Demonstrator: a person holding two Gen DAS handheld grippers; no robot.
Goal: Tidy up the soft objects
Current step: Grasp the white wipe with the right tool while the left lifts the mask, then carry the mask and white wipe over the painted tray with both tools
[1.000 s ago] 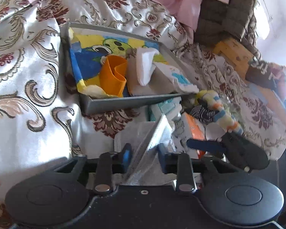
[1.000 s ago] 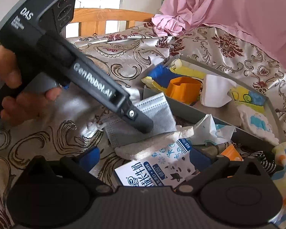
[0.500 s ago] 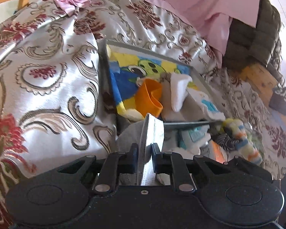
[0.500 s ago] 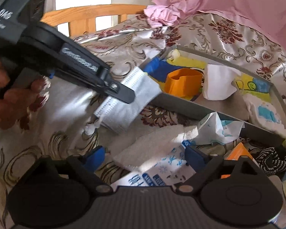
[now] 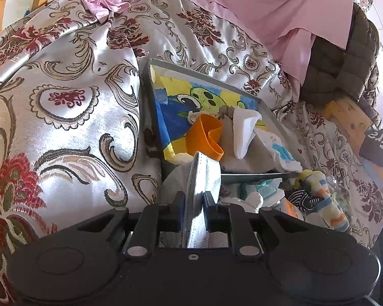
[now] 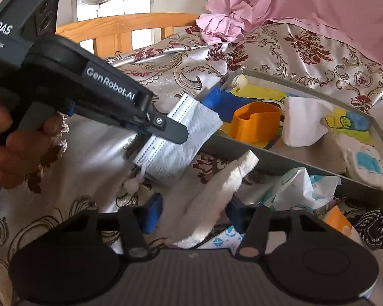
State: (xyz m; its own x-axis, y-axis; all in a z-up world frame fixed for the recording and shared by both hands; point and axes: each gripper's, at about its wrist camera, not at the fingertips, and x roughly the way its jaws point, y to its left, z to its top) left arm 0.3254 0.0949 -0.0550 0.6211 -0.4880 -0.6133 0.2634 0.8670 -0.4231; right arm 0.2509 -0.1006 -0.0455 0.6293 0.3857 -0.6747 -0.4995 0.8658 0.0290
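My left gripper is shut on a grey-white pleated face mask, held on edge just above the bed in front of the grey tray. In the right wrist view a hand carries the left gripper, and the mask hangs near the tray's near corner. My right gripper is low over the pile, its jaws closing. A white fluffy cloth lies between the blue pads, and a gap still shows on the left side.
The tray holds a cartoon-print cloth, an orange folded piece, a white sock and a small towel. Outside it lie a tissue pack, a printed carton, a striped sock and a black patterned item. Pink fabric lies behind.
The left gripper closed fully on the mask and lifted it off the bed toward the tray. The right jaws went from wide apart to narrow around the white cloth.
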